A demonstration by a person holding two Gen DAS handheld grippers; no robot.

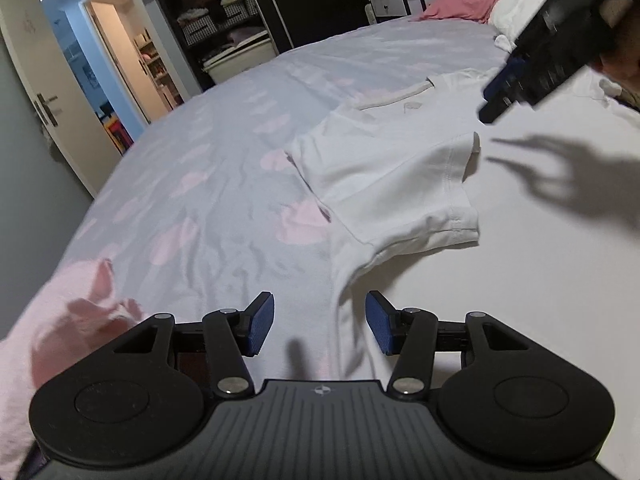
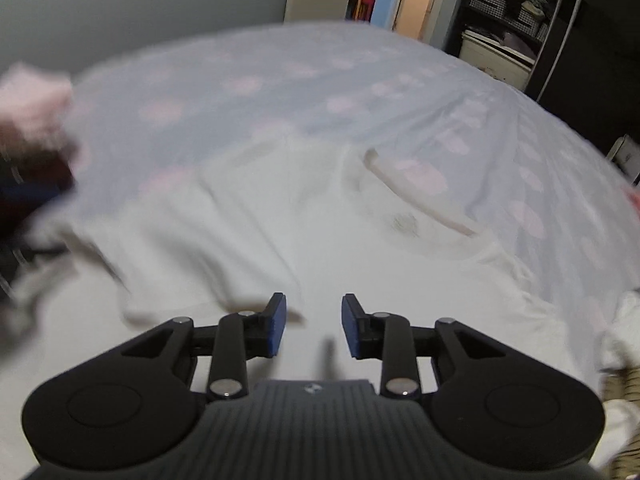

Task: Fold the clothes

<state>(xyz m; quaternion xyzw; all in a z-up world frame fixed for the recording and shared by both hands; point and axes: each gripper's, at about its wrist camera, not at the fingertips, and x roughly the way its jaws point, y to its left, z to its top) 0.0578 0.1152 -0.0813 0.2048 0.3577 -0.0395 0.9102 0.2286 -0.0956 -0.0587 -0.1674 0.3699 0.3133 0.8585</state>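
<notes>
White T-shirt (image 1: 400,184): spread flat on bed (image 1: 208,152), sleeve folded inward over body. Left claw (image 1: 320,322): released, empty, above shirt's edge. Right claw (image 2: 313,326): released, empty, over shirt.

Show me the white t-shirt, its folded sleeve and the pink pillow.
white t-shirt (image 1: 520,280): left wrist view, on its flat body.
folded sleeve (image 1: 400,188): left wrist view, mid-sleeve.
pink pillow (image 1: 468,0): left wrist view, on its top.

A bedroom in a home: a wide bed (image 1: 208,152) under a pale sheet with pink spots, a pink pillow (image 1: 468,2) at its head, open dark shelves (image 1: 224,20) of folded clothes and baskets, a door (image 1: 44,92) open to a hallway.
</notes>
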